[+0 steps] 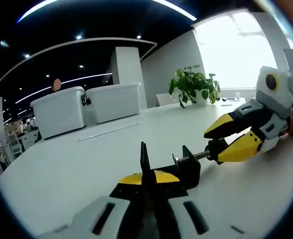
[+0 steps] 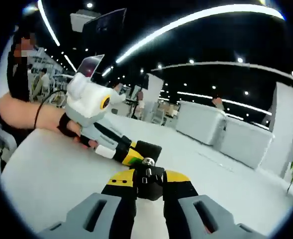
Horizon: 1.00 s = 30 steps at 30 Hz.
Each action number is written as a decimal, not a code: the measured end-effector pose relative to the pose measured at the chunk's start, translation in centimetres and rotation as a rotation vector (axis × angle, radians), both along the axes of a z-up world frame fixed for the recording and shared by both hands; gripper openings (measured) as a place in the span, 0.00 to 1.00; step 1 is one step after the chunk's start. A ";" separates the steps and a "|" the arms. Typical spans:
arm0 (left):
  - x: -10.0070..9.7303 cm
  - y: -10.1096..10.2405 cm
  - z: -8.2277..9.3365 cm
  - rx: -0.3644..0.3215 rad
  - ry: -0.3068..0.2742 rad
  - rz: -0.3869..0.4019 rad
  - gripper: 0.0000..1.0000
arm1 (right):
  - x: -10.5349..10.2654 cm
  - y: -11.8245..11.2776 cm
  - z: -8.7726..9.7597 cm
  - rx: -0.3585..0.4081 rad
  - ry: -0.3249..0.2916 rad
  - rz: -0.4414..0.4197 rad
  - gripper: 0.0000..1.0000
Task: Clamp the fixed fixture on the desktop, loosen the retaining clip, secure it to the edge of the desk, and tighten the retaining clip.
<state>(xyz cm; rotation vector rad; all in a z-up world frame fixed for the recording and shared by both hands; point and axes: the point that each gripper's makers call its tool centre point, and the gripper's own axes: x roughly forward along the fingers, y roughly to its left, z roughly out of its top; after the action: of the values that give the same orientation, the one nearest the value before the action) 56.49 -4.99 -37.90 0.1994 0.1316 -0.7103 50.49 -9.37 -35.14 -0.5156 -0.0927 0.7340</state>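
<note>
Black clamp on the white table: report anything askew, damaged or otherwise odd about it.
Nothing stands out. The black clamp sits on the white table, gripped by the left tool, while the right tool holds its screw handle. No damage shows.

Tongs (image 1: 145, 186) grip clamp (image 1: 178, 167) — tabletop (image 1: 61, 169).

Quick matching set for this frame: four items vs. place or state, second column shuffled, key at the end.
Items
1. clamp fixture
2. left gripper
3. right gripper
4. potted plant

States or places
A. shut on the fixture's screw end
B. at the far side of the white table, near the bright window
C. black, lying on the tabletop, held at both ends
D. shut on the fixture's upright plate

Pairs: 1-C, 2-D, 3-A, 4-B
</note>
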 end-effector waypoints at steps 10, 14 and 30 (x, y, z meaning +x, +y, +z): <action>0.0 0.0 0.0 0.000 0.001 0.001 0.05 | 0.4 0.0 0.0 0.043 0.036 -0.019 0.20; 0.1 0.0 0.0 -0.001 0.002 0.000 0.05 | 1.0 -1.3 0.0 0.295 0.274 -0.048 0.28; -0.4 0.0 0.0 -0.001 0.002 -0.003 0.05 | 1.5 -1.8 -0.7 0.553 0.587 -0.042 0.21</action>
<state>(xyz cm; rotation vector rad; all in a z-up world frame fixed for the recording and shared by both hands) 56.13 -5.02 -37.88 0.1984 0.1326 -0.7138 51.97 -11.12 -35.83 0.2340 0.2585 0.7555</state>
